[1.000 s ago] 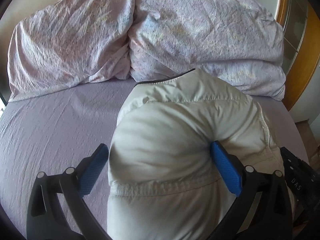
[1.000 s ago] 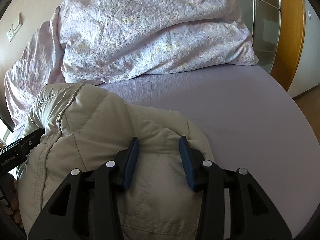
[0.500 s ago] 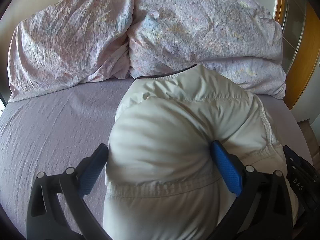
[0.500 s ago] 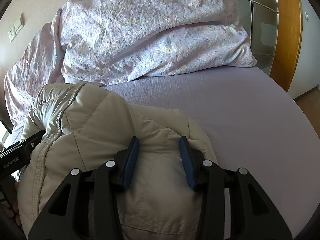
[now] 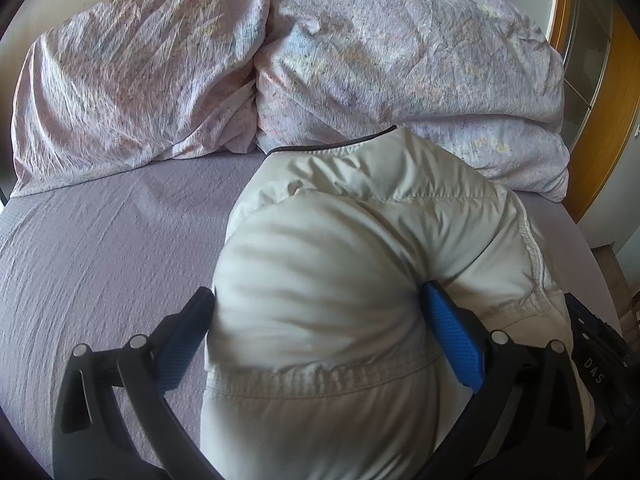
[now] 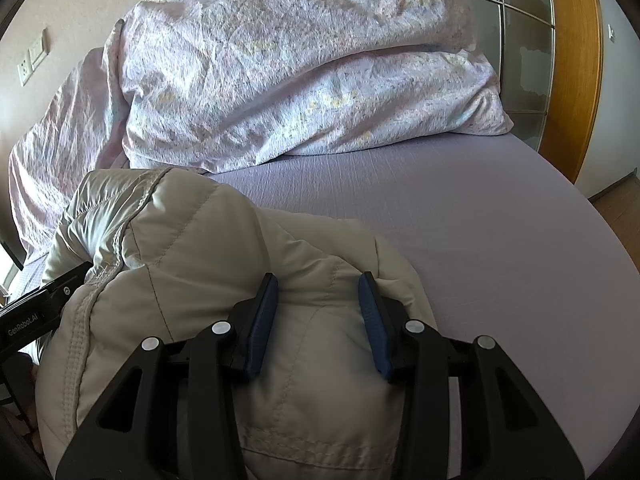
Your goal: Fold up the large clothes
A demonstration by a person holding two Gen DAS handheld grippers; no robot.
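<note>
A pale beige puffer jacket (image 5: 344, 272) lies bunched up on the lilac bed sheet (image 5: 104, 232). My left gripper (image 5: 316, 300) has its blue pads wide apart, pressed into both sides of a thick padded roll of the jacket. In the right wrist view the same jacket (image 6: 192, 240) fills the lower left, and my right gripper (image 6: 318, 284) is shut on a narrower quilted fold of it. The left gripper's black body (image 6: 36, 312) shows at the left edge of that view. The jacket's underside and far hem are hidden.
Two crumpled pink-patterned pillows (image 5: 132, 80) (image 5: 404, 64) lie across the head of the bed, just beyond the jacket. A wooden-framed glass door (image 6: 560, 64) stands to the right. Bare sheet (image 6: 480, 220) stretches to the right of the jacket. Wall sockets (image 6: 32, 56) sit at the upper left.
The jacket bundle has shifted slightly, bulging a little more toward the left pad in the left wrist view. Both grippers keep the same hold and stay in place.
</note>
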